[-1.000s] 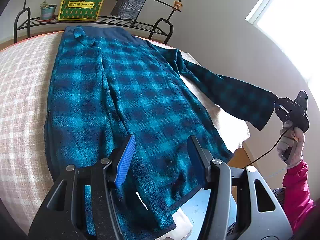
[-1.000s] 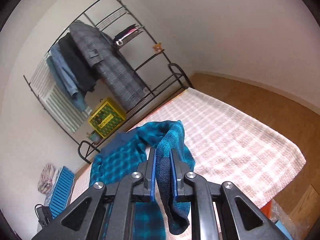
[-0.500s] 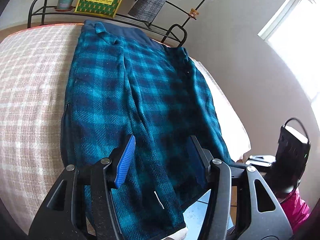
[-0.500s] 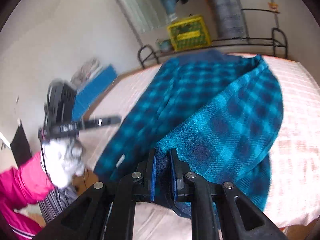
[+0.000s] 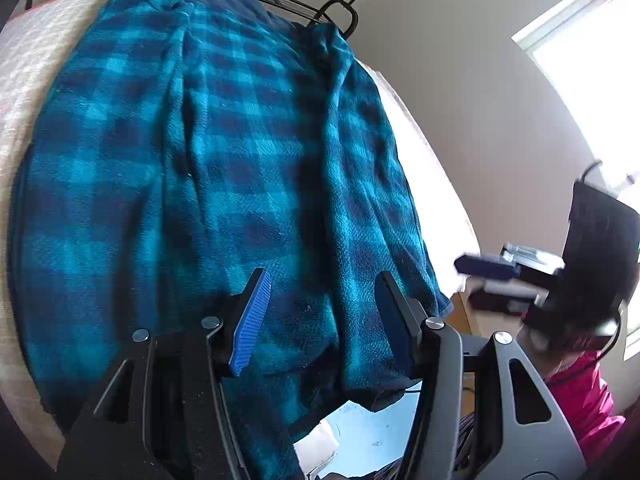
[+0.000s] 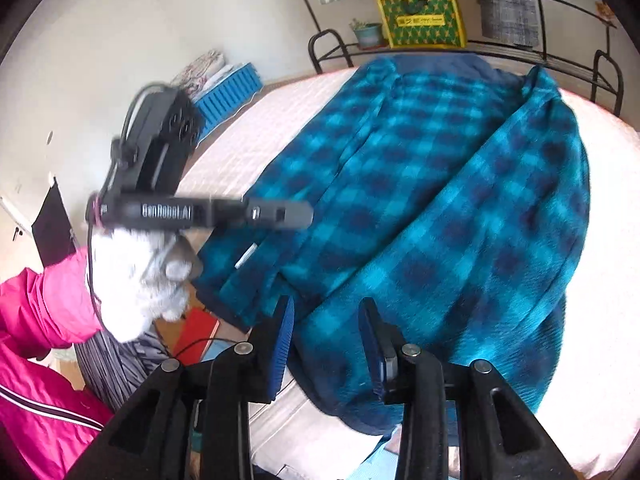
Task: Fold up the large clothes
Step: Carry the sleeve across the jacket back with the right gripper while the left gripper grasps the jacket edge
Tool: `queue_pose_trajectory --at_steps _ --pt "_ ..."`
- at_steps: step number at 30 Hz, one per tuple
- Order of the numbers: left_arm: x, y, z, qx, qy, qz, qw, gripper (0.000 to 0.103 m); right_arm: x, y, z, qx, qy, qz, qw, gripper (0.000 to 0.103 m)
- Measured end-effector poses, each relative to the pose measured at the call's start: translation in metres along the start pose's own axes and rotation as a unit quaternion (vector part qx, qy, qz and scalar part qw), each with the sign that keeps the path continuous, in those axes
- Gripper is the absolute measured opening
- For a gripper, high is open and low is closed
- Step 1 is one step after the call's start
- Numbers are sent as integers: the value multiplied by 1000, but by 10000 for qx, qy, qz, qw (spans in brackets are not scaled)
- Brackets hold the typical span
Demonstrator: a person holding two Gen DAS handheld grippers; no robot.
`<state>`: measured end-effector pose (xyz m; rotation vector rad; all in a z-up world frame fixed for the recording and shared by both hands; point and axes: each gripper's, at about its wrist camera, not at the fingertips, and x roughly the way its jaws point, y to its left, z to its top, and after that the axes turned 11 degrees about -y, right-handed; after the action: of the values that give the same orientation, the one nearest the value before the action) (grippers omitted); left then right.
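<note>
A large teal and navy plaid fleece garment (image 5: 224,152) lies flat on the bed, collar at the far end. Its sleeve (image 5: 360,184) lies folded lengthwise over the body; in the right wrist view this folded part (image 6: 500,220) covers the near side. My left gripper (image 5: 320,280) hovers open just above the hem, nothing between its pads. My right gripper (image 6: 326,308) is over the sleeve's end, its jaws opening, with the cloth lying below them and the pads not pressing on it. Each gripper shows blurred in the other's view: the left gripper (image 6: 280,214), the right gripper (image 5: 480,280).
The bed (image 5: 24,60) has a pale checked cover. Behind it stands a black metal rack with a yellow-green bag (image 6: 422,16) and a plant pot (image 6: 368,34). A blue crate (image 6: 228,92) sits by the wall. A gloved hand (image 6: 136,280) and pink sleeve (image 6: 48,300) are at the bed's near edge.
My right gripper carried the sleeve across and laid it over the garment's body, then its jaws parted off the cloth. My left gripper came lower and closer to the hem.
</note>
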<state>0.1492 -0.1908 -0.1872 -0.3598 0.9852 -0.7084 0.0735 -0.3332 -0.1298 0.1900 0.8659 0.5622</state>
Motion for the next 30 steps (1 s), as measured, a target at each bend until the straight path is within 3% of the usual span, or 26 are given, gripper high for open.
queue_pose_trajectory --at_steps 7,14,15,16,18,25,28,29,30 --pt "31 -14 -13 236 320 12 9992 56 -5 -83 77 998 -758 -511 9908 37" --pt "45 -12 -14 276 452 -135 9985 55 30 -168 144 1725 -1000 -1150 9732 42" --pt "46 -12 -13 289 466 -193 9983 47 35 -182 153 1904 -1033 -1206 9688 42" --pt "47 -11 -12 293 511 -256 9979 26 41 -196 162 2044 -1074 -1289 9644 42" --pt "50 -9 -13 195 677 -424 9966 9 55 -222 178 2304 -1097 -1430 9563 42" --pt "44 -7 -15 87 658 -616 9959 3 114 -288 204 3410 -1114 -1332 9239 42" --pt "39 -6 -16 -4 654 -703 9954 3 131 -296 213 3469 -1182 -1314 9211 41" --pt "37 -6 -16 -2 660 -725 9952 3 136 -295 218 3394 -1177 -1338 9236 35" --pt "36 -7 -17 27 657 -730 9952 3 140 -292 222 3282 -1127 -1403 9273 20"
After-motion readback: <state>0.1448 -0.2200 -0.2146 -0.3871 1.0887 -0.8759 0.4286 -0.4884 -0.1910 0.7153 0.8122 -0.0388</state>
